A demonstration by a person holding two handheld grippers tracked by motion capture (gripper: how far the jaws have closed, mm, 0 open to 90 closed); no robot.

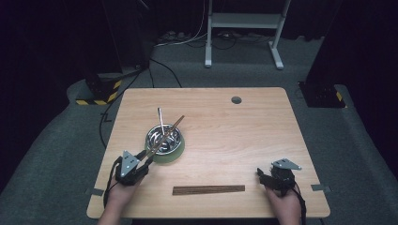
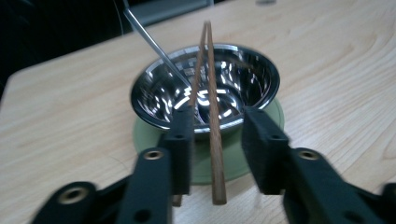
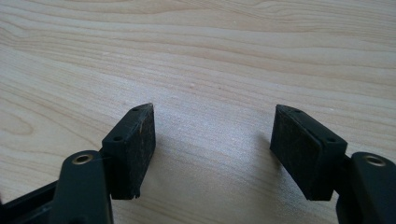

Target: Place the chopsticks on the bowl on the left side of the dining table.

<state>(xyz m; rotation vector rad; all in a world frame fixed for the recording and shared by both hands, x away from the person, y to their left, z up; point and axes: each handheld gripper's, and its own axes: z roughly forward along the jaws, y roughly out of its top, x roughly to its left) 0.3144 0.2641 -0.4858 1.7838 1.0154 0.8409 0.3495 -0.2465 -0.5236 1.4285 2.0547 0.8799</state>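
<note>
The pair of wooden chopsticks [image 2: 212, 116] lies propped across the steel bowl [image 2: 205, 91]: the far tips rest over the far rim, the shafts cross the bowl's hollow and near rim, and the butt ends hang out toward the left gripper [image 2: 217, 140]. That gripper's jaws stand about half open on either side of the butt ends. One stick runs free down the gap between the pads, touching neither; the other sits hard against the left-hand pad, and the blur there leaves it unclear whether it leans on the pad or merely passes close by. Nothing is clamped. In the high view the left gripper [image 1: 143, 158] sits at the near-left edge of the bowl [image 1: 164, 139], which stands on a pale green mat [image 1: 174, 154] on the bench [image 1: 234, 136]. A thin metal rod [image 2: 154, 44], perhaps a spoon handle, also leans in the bowl.

The chopsticks should be light, stiff and fairly smooth, so they will likely roll or scissor apart if pinched singly. A hold across both sticks together, a little in from the butt ends, ought to keep them parallel; a grip at the very end would let the tips swing. The bowl is polished and probably slides easily on its mat if the sticks drag on the rim.

The right gripper [image 1: 272, 176] rests at the near-right of the bench, jaws wide apart over bare wood, holding nothing. A dark wooden strip [image 1: 208, 190] lies flat near the front edge between the two hands.
</note>
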